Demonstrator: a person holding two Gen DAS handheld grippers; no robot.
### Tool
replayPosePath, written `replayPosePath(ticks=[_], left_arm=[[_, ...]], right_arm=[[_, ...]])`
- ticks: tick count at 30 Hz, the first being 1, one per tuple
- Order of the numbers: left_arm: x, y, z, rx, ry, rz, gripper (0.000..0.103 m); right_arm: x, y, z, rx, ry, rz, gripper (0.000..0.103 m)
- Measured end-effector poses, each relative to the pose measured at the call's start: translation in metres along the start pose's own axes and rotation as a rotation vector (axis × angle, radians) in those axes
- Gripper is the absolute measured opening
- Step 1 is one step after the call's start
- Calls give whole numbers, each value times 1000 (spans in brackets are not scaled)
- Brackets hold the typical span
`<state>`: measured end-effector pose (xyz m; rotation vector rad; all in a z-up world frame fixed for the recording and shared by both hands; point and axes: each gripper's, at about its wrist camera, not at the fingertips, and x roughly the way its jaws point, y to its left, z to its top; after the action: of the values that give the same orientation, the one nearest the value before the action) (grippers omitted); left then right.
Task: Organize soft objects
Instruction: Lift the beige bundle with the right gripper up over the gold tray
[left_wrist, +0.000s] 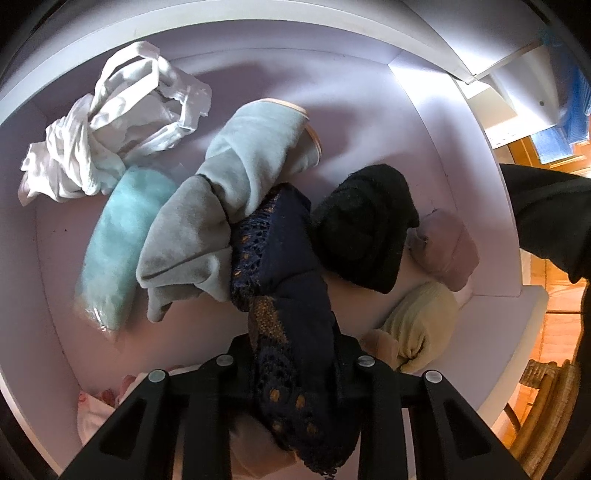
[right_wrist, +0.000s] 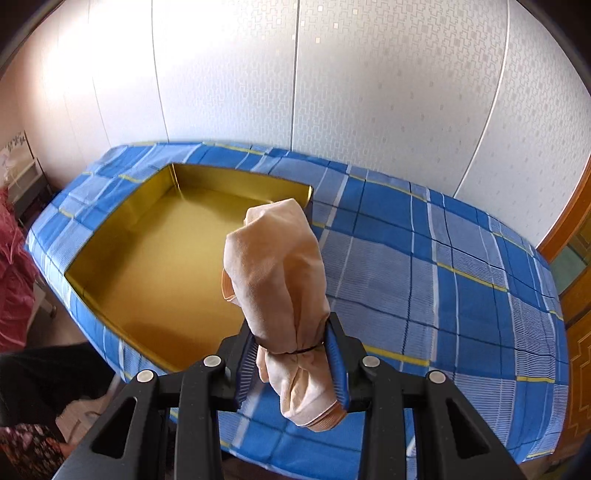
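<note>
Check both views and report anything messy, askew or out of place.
The white drawer is a jumble: a white garment, a grey-blue velvet piece and a black roll lie loose and overlapping, not in rows. The gold tray on the plaid cloth looks tidy. Nothing looks damaged or spilled.

left hand-held gripper (left_wrist: 295, 354) clamped, right hand-held gripper (right_wrist: 291, 354) clamped

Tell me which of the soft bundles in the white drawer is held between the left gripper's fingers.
The dark navy lace bundle with gold patterning. The left gripper is shut on it, while the grey-blue velvet bundle, the black one and the others lie free on the drawer floor.
</note>
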<state>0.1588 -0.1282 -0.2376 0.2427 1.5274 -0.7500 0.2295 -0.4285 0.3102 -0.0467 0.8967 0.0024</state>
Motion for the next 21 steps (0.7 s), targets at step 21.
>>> replayPosePath(ticks=[21], left_arm=[[3,-8,0,-1,-4,17,28]], right_arm=[[100,5,81,375,64,146,35]])
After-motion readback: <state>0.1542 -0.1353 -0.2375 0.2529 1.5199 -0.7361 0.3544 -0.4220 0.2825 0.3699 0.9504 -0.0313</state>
